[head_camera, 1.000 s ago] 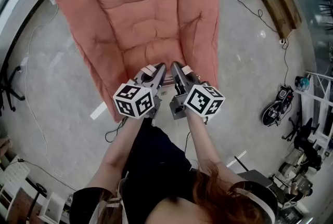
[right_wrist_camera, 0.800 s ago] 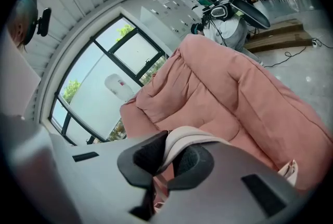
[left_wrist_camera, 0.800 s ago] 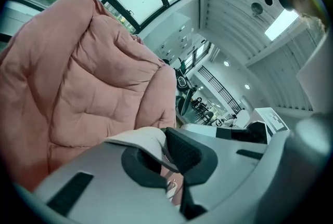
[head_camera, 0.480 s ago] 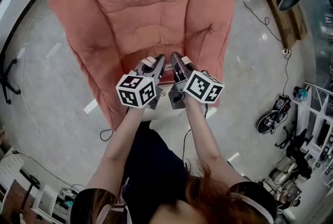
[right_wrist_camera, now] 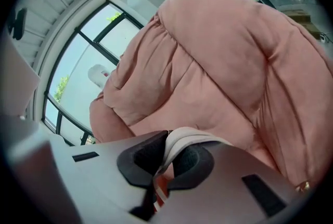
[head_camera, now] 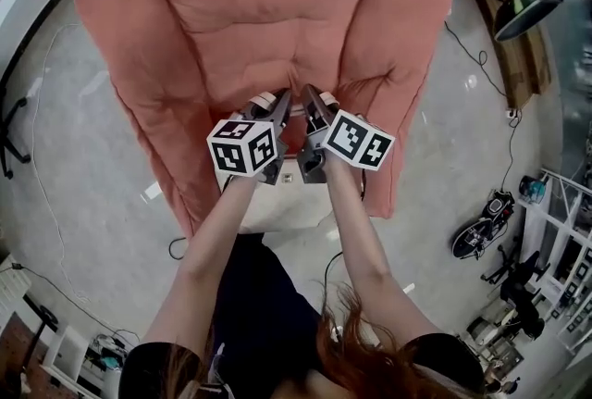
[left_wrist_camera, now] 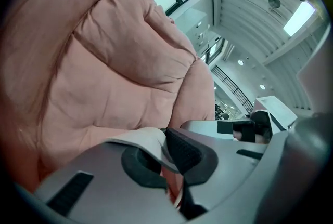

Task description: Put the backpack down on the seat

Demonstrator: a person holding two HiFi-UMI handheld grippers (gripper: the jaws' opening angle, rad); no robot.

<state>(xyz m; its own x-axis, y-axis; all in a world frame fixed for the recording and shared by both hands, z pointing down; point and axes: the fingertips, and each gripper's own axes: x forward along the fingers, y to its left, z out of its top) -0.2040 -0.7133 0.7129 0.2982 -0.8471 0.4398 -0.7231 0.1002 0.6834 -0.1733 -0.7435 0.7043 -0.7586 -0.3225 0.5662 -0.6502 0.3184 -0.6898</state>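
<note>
Backpack [head_camera: 277,203], pale, hanging at 6 o'clock below both grippers, at front edge of pink padded seat [head_camera: 231,27]. Left gripper [head_camera: 277,103] clamped on cream left strap [left_wrist_camera: 143,139]; right gripper [head_camera: 310,99] pinching right strap [right_wrist_camera: 188,137]. Straps leading toward 12 o'clock; body largely hidden, long axis unclear.

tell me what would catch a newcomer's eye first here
The big salmon-pink padded chair fills the top half of the head view. At the centre, over its front edge, the left gripper and right gripper sit side by side with black-and-white marker cubes, each shut on a pale strap, with the pale backpack showing just below them.
</note>
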